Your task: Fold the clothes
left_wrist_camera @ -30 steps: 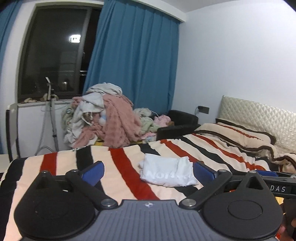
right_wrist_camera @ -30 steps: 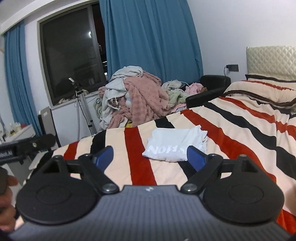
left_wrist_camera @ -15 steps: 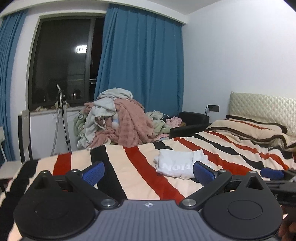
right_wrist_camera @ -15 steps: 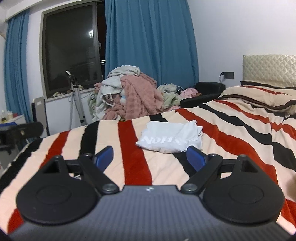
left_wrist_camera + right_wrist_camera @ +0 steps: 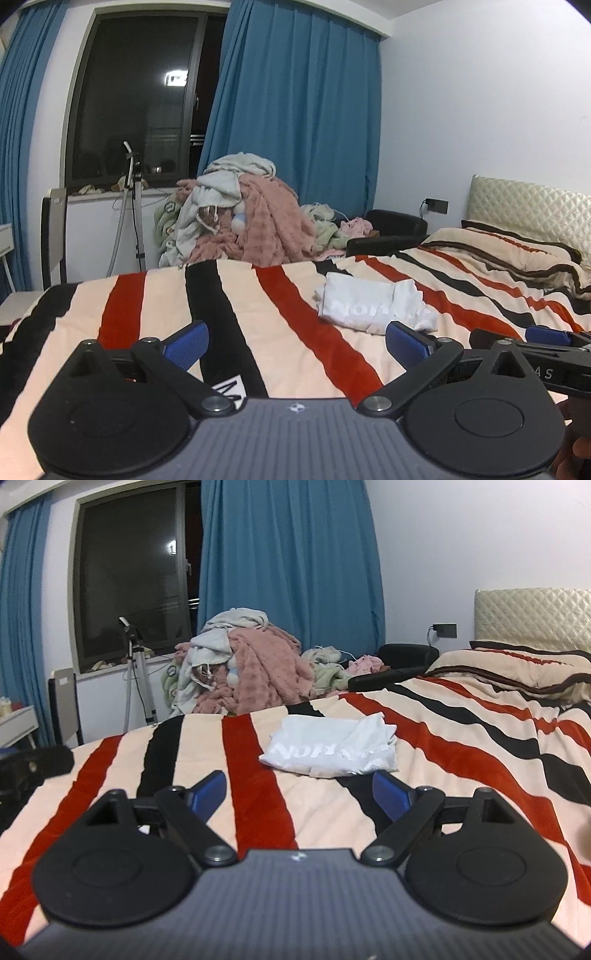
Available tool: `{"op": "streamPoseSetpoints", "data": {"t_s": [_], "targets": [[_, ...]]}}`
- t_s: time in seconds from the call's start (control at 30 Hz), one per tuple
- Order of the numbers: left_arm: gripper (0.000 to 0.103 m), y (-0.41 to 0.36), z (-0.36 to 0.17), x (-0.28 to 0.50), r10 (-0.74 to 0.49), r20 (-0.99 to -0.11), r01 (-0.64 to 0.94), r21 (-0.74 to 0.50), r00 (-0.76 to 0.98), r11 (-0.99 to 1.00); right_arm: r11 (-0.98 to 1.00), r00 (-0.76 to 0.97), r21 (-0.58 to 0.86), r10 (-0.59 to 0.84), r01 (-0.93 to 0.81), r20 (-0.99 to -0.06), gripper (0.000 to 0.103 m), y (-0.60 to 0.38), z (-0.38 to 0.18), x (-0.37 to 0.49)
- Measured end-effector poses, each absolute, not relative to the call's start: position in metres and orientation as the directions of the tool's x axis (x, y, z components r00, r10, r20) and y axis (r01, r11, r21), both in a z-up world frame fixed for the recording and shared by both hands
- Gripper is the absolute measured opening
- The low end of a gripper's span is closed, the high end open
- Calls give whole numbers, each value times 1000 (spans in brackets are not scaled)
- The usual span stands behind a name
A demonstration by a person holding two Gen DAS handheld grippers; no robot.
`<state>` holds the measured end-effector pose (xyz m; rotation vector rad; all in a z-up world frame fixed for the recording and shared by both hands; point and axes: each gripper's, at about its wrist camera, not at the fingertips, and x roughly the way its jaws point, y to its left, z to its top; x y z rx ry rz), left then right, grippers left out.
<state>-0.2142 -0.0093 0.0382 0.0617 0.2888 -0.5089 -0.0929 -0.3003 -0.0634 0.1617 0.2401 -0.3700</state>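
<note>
A folded white T-shirt with white lettering lies on the striped bedspread; it also shows in the right wrist view. My left gripper is open and empty, held low over the bed, short of the shirt and to its left. My right gripper is open and empty, just in front of the shirt's near edge. The right gripper's fingers also show at the right edge of the left wrist view.
A big heap of unfolded clothes and a pink blanket stands beyond the bed's far edge, below the window. A tripod and a chair are on the left. Pillows and headboard are at right.
Both grippers have drawn back and risen slightly from the shirt; the views tilt up. The shirt lies as before. Both stay open.
</note>
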Motion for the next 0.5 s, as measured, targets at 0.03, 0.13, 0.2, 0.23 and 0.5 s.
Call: {"op": "streamPoseSetpoints", "data": {"t_s": [0.03, 0.13, 0.2, 0.23, 0.5], "targets": [[103, -10, 37, -213, -469, -291, 486, -14, 834, 874, 919, 903, 112, -341, 379, -261, 87, -300, -65, -93], [103, -11, 35, -211, -468, -296, 485, -20, 833, 875, 916, 900, 104, -350, 386, -261, 87, -300, -68, -91], [103, -10, 34, -208, -463, -303, 476, -32, 833, 879, 918, 898, 88, -354, 388, -262, 87, -297, -68, -90], [103, -10, 33, -207, -455, -307, 468, -35, 836, 883, 918, 897, 80, -357, 388, -263, 87, -296, -69, -89], [103, 0, 32, -194, -413, -327, 411, -80, 850, 908, 918, 897, 86, -354, 388, -266, 87, -297, -69, -91]]}}
